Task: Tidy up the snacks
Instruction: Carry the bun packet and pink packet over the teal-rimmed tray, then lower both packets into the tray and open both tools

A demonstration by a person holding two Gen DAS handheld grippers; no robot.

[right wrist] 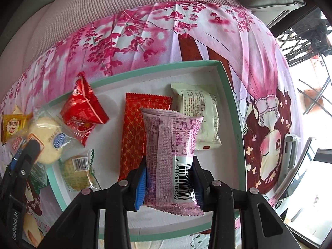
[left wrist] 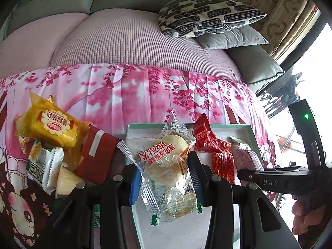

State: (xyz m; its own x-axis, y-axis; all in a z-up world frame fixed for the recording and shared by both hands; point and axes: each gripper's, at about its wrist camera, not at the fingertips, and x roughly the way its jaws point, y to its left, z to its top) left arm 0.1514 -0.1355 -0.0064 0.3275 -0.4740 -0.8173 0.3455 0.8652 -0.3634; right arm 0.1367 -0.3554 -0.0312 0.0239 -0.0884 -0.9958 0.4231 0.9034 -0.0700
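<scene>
Loose pile [left wrist: 51, 145] of snacks is sitting on the floral cloth [left wrist: 128, 91] at far left, outside the box: a yellow cake pack [left wrist: 53, 127] on top, green-and-white packets beneath. Moving right, the left gripper [left wrist: 166, 176] is clamping a clear-wrapped round bun [left wrist: 164, 164], its fingers pressing the crinkly film from both sides while the pack is hanging over the near-left part of the teal-rimmed box [right wrist: 229, 95]. Further right, the right gripper [right wrist: 169, 184] is pinching a pink packet [right wrist: 172, 145] near its barcode end, pointing down over the box floor, above a red patterned packet [right wrist: 134, 132] and beside a cream packet [right wrist: 197, 116]. Risk, as I judge it: both holds are on slippery wrapper, so either pack could be sliding or twisting out before it is placed; the pink one may land crooked on top of the red one (crowding that row); the two grippers are working close together and could be knocking each other. The left wrist view is showing the pile and the sofa cushions [left wrist: 207, 14]; only the right wrist view is showing the box interior laid out, including a red triangular pack [right wrist: 83, 108] propped on the rim and a small green biscuit pack [right wrist: 77, 170].
</scene>
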